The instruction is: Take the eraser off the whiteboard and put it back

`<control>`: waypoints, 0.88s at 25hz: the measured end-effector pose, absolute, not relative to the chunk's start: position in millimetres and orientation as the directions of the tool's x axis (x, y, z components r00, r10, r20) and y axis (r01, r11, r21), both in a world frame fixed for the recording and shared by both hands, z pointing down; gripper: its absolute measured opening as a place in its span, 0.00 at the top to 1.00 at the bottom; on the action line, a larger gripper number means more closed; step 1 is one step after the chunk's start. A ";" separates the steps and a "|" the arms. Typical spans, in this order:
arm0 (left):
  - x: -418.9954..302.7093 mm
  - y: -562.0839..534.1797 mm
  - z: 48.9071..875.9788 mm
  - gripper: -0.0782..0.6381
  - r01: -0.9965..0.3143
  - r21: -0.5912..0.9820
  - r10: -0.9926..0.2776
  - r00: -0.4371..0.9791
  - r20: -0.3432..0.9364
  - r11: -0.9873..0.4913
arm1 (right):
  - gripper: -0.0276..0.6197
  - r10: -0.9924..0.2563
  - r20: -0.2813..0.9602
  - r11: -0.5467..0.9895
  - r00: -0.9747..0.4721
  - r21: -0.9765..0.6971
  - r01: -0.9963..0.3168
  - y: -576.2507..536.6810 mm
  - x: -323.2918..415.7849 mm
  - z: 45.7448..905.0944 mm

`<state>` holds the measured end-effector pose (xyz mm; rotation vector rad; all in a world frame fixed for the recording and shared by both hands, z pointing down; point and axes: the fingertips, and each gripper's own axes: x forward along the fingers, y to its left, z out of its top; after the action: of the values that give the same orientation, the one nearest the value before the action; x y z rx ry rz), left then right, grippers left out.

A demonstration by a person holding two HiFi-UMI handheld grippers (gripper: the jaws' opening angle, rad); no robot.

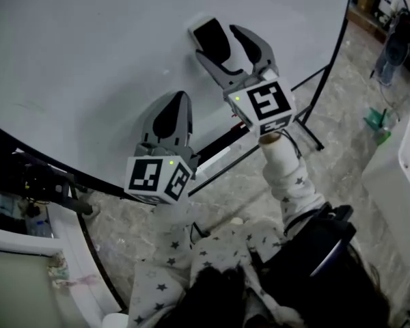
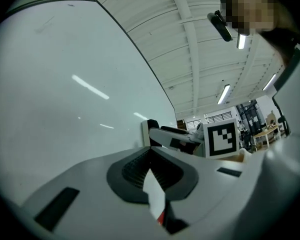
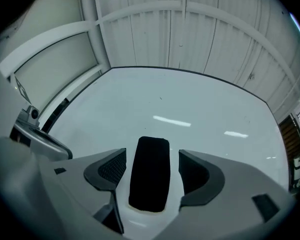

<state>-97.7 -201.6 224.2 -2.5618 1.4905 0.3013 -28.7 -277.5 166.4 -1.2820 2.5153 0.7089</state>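
Lab hall: whiteboard (image 1: 89, 46), ceiling striplights (image 2: 223, 94)

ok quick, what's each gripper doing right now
Left gripper: closed, holding nothing.
Right gripper: open, with one jaw on each side of the eraser on the whiteboard, not pressing on it.
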 end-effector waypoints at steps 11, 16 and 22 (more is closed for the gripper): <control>-87.1 -204.7 228.9 0.89 -0.873 -0.036 -0.844 0.481 -0.236 -0.487 | 0.48 -0.696 -0.421 0.537 -0.581 0.233 -0.811 -291.4 -27.3 174.9; -81.4 -207.7 238.1 0.89 -0.869 -0.034 -0.844 0.489 -0.219 -0.494 | 0.48 -0.698 -0.423 0.544 -0.578 0.213 -0.812 -289.3 -25.0 180.8; -78.5 -211.7 235.5 0.89 -0.863 -0.040 -0.839 0.500 -0.215 -0.504 | 0.56 -0.714 -0.406 0.547 -0.571 0.185 -0.816 -289.5 -25.8 176.8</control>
<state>-78.5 -211.7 235.5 -2.5951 1.4822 0.2521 -25.8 -289.5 176.8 -1.2715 2.5034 0.5167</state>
